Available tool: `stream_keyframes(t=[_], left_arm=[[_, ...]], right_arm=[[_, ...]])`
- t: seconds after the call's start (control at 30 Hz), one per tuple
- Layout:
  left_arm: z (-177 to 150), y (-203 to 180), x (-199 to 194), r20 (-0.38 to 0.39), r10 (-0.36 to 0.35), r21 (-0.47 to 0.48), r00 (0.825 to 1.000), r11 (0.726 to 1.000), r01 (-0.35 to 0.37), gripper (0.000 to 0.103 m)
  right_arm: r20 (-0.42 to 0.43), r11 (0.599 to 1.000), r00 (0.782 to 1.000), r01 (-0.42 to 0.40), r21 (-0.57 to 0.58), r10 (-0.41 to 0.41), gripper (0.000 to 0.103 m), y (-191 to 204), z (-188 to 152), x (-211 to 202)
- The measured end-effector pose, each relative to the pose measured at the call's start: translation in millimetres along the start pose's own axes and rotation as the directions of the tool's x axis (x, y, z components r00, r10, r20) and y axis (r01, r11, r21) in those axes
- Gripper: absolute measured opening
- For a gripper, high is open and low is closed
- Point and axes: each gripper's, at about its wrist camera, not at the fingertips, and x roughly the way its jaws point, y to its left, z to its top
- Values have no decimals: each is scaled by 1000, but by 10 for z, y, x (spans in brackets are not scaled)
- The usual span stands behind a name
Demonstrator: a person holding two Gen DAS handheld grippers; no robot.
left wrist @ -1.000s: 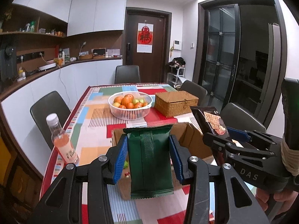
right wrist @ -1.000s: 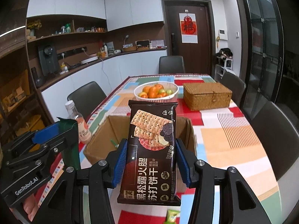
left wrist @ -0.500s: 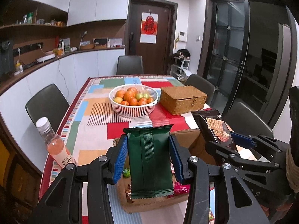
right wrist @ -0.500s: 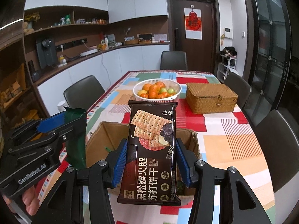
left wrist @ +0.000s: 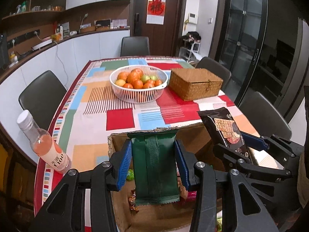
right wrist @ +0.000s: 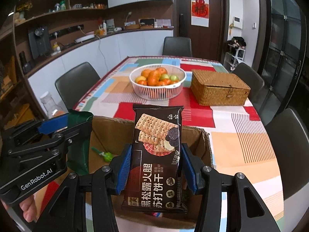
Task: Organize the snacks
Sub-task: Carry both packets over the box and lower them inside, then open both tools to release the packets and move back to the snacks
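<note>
Both packets hang over the open cardboard box [left wrist: 123, 208], which serves as the landmark here: the left gripper [left wrist: 153, 164] has its blue fingers [left wrist: 123, 166] clamped on the sides of a plain dark green snack packet [left wrist: 154, 166] above the box's left half, and the right gripper [right wrist: 156, 169] grips a dark brown cracker packet [right wrist: 156, 160] by its edges above the right half. Inside the box lie a few small wrapped sweets, among them a green one [right wrist: 105, 154] near the left wall. The step in hand looks like dropping both packets in, and it would go best by lowering each until its bottom seam is below the box rim before letting go, keeping the two grippers apart so the packets do not knock together, and laying them flat beside, not on top of, the sweets. The cracker packet reads "黑松露火腿 苏打饼干" and shows stacked soda crackers; the left gripper's body is printed "GenRobot.AI". Left of the box stands a pink drink bottle [left wrist: 45, 145] whose label seems to read "水溶C100". Beyond the box on the patterned surface [left wrist: 119, 118] sit a white fruit basket [left wrist: 138, 86] and a woven wicker box [left wrist: 195, 83].
</note>
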Motion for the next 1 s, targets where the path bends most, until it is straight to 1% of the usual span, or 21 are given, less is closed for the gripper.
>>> stream_keyframes(t=[0.1, 0.17, 0.2, 0.27, 0.4, 0.57, 0.77, 0.83, 0.9, 1.0], left_arm=[[-7, -1, 95, -34, 24, 3, 999, 1000, -24, 45], [-26, -5, 109, -44, 32, 9, 999, 999, -32, 50], [-41, -9, 95, -41, 42, 13, 998, 999, -41, 55], [-75, -4, 39, -23, 52, 20, 998, 998, -52, 56], [-151, -33, -110, -4, 52, 35, 999, 998, -52, 57], [-317, -106, -414, 44, 38, 53, 998, 998, -40, 62], [-575, -293, -794, 95, -8, 87, 995, 996, 0, 66], [-644, -362, -879, 103, -20, 99, 994, 995, 10, 68], [-747, -436, -980, 112, -37, 117, 993, 993, 23, 69], [-897, -546, -1080, 123, -45, 150, 991, 988, 26, 72]], right_arm=[[-21, 1000, 1000, 17, -1, -17, 50, -29, -1, 84], [-26, 1000, 999, 22, -2, -22, 50, -42, 1, 117], [-32, 1000, 999, 27, -6, -27, 51, -45, -6, 133], [-41, 999, 999, 34, -10, -34, 52, -53, -27, 138], [-29, 999, 999, 42, -10, -42, 52, -70, -86, 49], [7, 999, 999, 53, -9, -53, 52, -88, -246, -229], [60, 999, 997, 42, 5, -42, 52, -121, -471, -632], [76, 999, 996, 35, 6, -36, 52, -127, -564, -768], [86, 999, 996, 35, 3, -35, 56, -135, -683, -886], [87, 999, 996, 36, 2, -37, 56, -151, -864, -1016]])
